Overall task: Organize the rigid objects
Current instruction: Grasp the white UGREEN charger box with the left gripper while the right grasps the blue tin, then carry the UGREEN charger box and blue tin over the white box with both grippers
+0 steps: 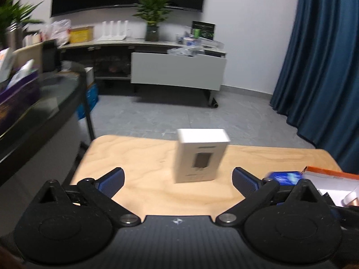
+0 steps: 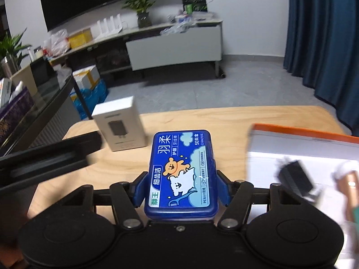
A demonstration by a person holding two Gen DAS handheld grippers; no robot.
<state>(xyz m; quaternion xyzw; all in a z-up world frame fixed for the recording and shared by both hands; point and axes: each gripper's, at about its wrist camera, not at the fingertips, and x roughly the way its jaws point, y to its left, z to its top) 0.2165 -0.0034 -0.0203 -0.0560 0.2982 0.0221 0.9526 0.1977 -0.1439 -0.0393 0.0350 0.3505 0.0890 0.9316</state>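
A flat blue plastic floss-pick case [image 2: 181,174], its rounded lid printed with a cartoon bear and a white dog, is sitting lengthwise between the blue pads [image 2: 139,188] of the right gripper [image 2: 180,189], which is clamping it on both long sides just above the pale wooden tabletop [image 2: 224,121]. In the left wrist view only a blurred corner of that case [image 1: 283,176] is showing at the right edge. Just beside the case on its right, an open white cardboard box with an orange rim [image 2: 303,148] is resting on the table, holding a dark blocky item and a copper-coloured object, both too blurred to identify. Further back and to the left, a small white cardboard carton picturing a grey charger [image 2: 121,125] is standing upright near the table's far edge. The left gripper [image 1: 178,180] is pointing at that carton [image 1: 199,157] with its jaws spread wide and nothing between them; the carton is standing apart from both blue pads [image 1: 112,181]. Beyond the table, a dark blue curtain [image 1: 318,56] is hanging on the right.
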